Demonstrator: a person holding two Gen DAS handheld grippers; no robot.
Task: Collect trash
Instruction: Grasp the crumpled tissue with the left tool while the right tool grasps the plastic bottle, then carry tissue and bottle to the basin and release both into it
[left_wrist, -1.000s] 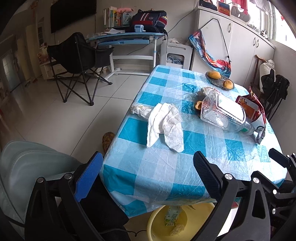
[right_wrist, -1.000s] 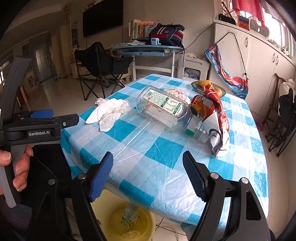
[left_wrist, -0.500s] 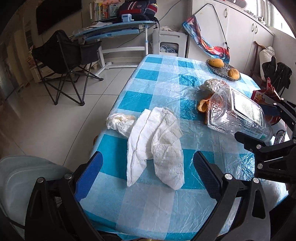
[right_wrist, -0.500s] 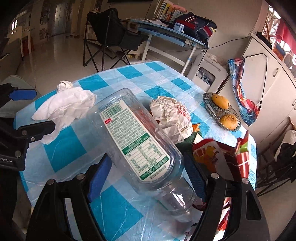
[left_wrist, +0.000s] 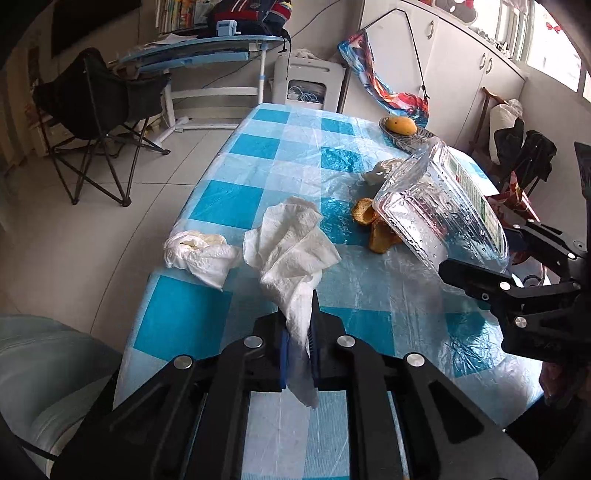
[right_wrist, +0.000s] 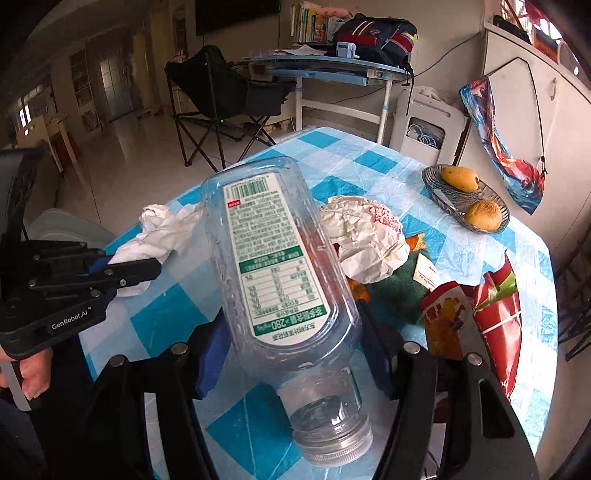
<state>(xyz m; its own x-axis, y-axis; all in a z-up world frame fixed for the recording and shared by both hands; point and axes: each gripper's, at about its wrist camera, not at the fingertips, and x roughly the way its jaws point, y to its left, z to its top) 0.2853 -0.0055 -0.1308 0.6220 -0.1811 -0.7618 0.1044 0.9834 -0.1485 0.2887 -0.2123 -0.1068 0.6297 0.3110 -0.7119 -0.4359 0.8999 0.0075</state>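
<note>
My left gripper (left_wrist: 297, 332) is shut on a white paper towel (left_wrist: 291, 247) and lifts it off the blue checked table (left_wrist: 258, 147). It also shows in the right wrist view (right_wrist: 136, 269). My right gripper (right_wrist: 291, 354) is shut on a clear plastic bottle (right_wrist: 269, 258) with a green and white label, neck toward the camera, tilted above the table. The bottle also shows in the left wrist view (left_wrist: 439, 206). A second crumpled tissue (left_wrist: 199, 254) lies at the table's left edge.
Orange peel (left_wrist: 373, 229), a crumpled white wrapper (right_wrist: 365, 236), a green packet (right_wrist: 399, 288) and a red snack bag (right_wrist: 480, 310) lie on the table. A dish with mangoes (right_wrist: 465, 199) stands at the far right. A black folding chair (left_wrist: 96, 107) stands on the floor.
Both grippers were open and have shut. The left took hold of the paper towel and raised it. The right closed on the bottle and tilted it up.
</note>
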